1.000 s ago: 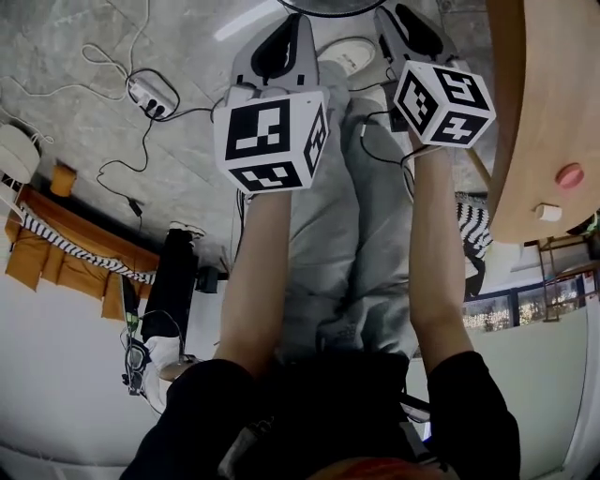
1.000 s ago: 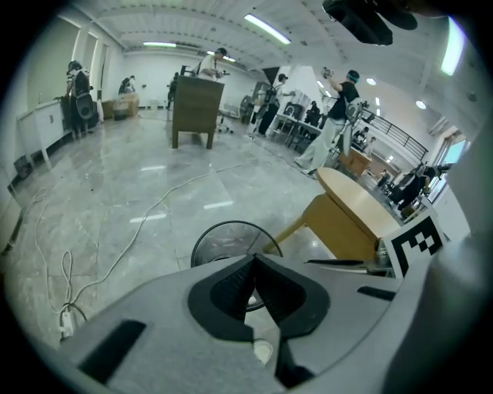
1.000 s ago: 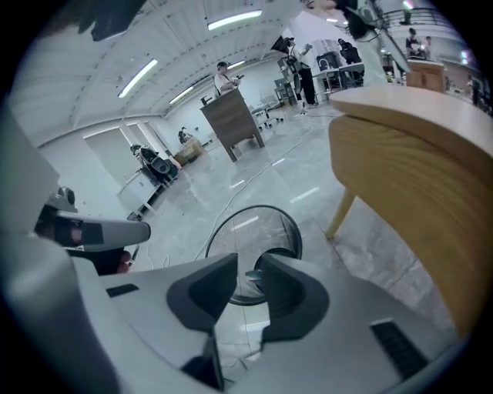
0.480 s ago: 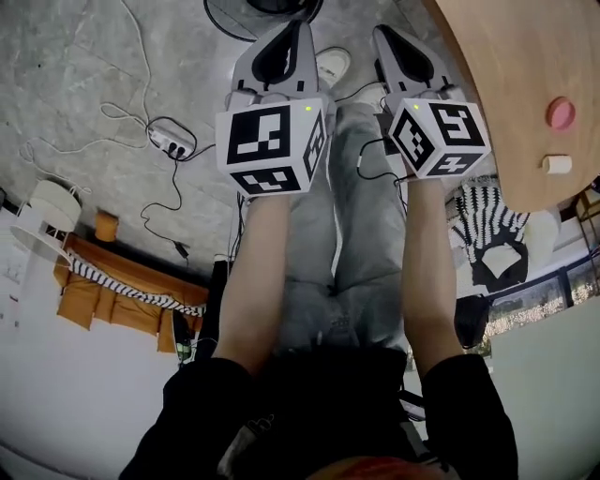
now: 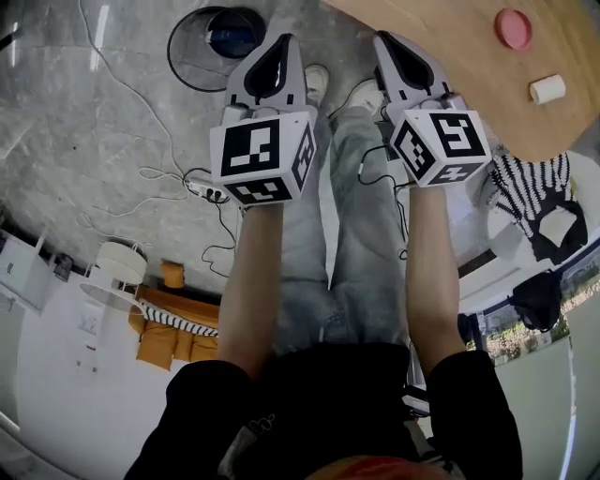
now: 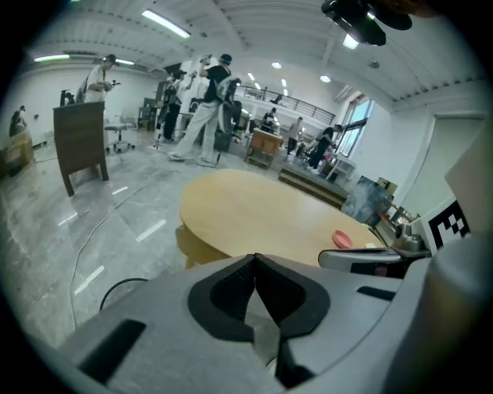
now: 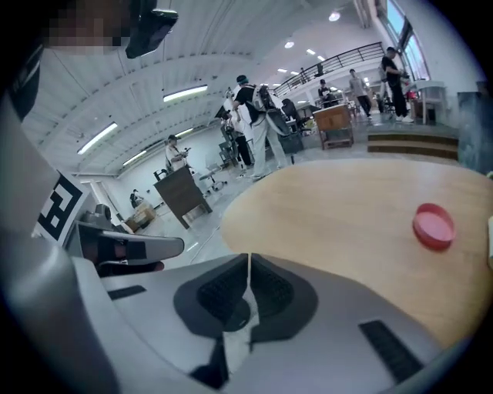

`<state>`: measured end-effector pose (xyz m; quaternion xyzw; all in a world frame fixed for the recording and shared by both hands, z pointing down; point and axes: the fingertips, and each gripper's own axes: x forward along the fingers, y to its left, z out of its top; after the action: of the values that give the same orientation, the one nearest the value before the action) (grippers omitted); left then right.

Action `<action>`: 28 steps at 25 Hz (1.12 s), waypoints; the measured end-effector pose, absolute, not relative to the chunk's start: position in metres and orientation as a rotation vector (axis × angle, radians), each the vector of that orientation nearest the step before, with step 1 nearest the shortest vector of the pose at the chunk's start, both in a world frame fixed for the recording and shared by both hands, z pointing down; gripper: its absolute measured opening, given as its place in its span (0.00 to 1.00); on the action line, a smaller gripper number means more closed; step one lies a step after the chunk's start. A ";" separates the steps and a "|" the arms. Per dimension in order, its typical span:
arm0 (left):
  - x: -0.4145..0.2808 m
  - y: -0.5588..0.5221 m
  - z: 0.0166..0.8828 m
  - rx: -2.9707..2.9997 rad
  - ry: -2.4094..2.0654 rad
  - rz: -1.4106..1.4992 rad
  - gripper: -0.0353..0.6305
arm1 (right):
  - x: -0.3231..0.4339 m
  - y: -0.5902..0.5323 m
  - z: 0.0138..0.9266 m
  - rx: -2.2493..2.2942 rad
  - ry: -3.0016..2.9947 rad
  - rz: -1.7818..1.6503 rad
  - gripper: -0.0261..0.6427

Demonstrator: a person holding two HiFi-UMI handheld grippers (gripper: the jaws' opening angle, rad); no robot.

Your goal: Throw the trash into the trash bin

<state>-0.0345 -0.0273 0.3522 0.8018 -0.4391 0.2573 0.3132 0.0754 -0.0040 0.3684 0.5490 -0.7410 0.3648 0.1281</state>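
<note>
I held both tongs out in front of me over the floor point(image 5: 94, 141), and neither had anything in it. The left tongs point(image 6: 255, 265) were shut, the two dark pads meeting at their tips with nothing between them. The right tongs point(image 7: 248, 265) were shut as well, pads together and empty.

By my reckoning, the trash I was after was lying on the table point(image 5: 450, 56). A pink round piece point(image 5: 513, 28) lay flat on the wood and a small white piece point(image 5: 547, 89) sat near it, the two apart from each other. Both were ahead of me and to the right, well clear of my right tongs, and neither tongs touched the table.

On the floor ahead of my left tongs was a dark round thing point(image 5: 234, 33) with blue inside. It may have been the bin, but I could not tell for sure, nor whether anything already lay in it.

So I judged the job to be at its start or between pieces. Both pieces on the table had yet to be picked up, carried over and dropped. To take the first one I would have to open the tongs and bring them to the table.
</note>
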 end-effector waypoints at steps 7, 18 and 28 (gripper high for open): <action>0.046 -0.008 0.341 2.210 -1.003 0.733 0.06 | 0.167 0.029 0.353 1.814 -2.048 1.050 0.06; 0.140 0.023 0.348 2.256 -0.881 0.809 0.06 | 0.281 0.061 0.357 1.908 -1.898 0.913 0.06; 0.195 0.019 0.365 2.257 -0.853 0.833 0.06 | 0.316 0.036 0.389 1.756 -1.856 0.811 0.07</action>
<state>0.1948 0.0191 0.3647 0.8461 -0.3200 0.3122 0.2904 0.3156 0.0355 0.3890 0.6377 -0.6740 0.2946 0.2284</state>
